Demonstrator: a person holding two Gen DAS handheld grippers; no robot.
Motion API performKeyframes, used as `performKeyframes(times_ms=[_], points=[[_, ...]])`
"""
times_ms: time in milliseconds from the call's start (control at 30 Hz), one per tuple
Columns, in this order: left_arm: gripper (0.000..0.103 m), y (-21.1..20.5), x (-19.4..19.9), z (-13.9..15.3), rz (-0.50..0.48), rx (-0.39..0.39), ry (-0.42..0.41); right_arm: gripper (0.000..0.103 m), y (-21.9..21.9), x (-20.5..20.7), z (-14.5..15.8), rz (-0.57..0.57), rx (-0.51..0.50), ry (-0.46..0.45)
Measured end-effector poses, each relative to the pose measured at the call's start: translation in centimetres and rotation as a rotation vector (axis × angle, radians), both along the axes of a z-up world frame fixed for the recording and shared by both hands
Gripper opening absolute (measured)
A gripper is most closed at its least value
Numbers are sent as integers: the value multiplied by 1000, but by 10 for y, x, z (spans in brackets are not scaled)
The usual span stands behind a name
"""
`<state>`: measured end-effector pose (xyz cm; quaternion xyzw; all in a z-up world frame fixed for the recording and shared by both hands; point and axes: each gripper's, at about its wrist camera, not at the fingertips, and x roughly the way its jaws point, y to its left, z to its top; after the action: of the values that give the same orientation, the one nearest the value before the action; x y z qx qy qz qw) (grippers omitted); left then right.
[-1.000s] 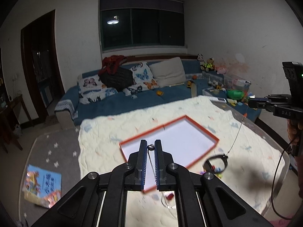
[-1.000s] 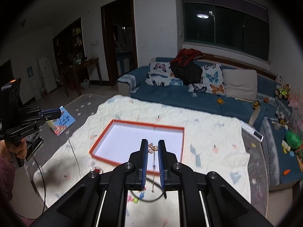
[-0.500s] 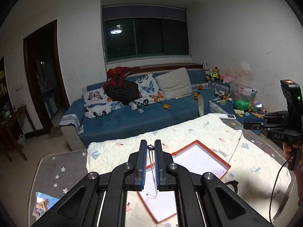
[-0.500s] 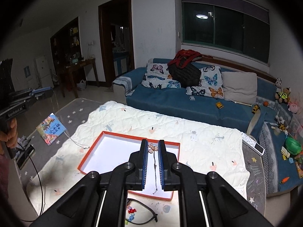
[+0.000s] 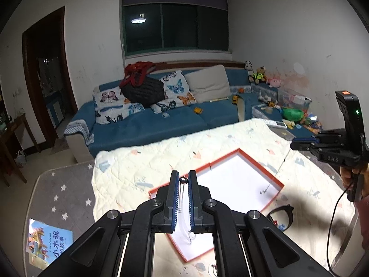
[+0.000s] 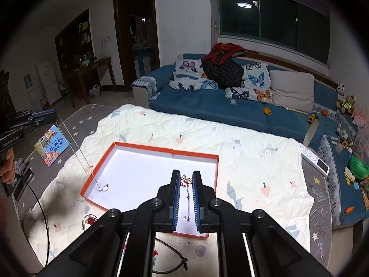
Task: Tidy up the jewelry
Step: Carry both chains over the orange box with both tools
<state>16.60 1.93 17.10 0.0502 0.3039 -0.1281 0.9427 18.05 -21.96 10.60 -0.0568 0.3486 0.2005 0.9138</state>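
Looking along the left gripper (image 5: 183, 179) first: its blue-padded fingers stand narrow, pinching a silver necklace (image 5: 183, 180) by a small round bead right at the tips. The thin chain drops from there between the fingers, and its loose end trails onto the white floor of the orange-rimmed tray (image 5: 273, 198) below. That tray lies flat on the pale quilted cover (image 5: 129, 170) over the table. Off to the right, the right gripper (image 5: 294, 143) hangs over the tray's far corner, a fine chain running down from its tip to the tray's inner edge. Just beside the tray's near right side lies a black cord bracelet (image 5: 282, 212) on the quilt.

Now the right wrist view: the fingers here are narrow too, clamped on a butterfly-pendant necklace (image 6: 186, 181), rose-gold, held at the tips above the tray (image 6: 147, 148). Its chain hangs down between the pads, the end probably touching the tray floor, though the fingers crowd it. At far left the left gripper (image 6: 54, 115) shows, its silver chain (image 6: 92, 173) slanting down to a small ring-like end resting inside the tray's near left corner. Behind the table runs a blue sofa (image 6: 212, 106) with butterfly cushions.
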Motion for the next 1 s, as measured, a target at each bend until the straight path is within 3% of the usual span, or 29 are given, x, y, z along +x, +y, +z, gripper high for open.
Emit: performKeyframes(times_ms=[633,1000], points=[[7,-4,23,-126,14,-23,245,13,13,19,-66,7,-91,188],[7,-1,38,-173,36,-20,349,13,18,23,-96,16,-125,261]])
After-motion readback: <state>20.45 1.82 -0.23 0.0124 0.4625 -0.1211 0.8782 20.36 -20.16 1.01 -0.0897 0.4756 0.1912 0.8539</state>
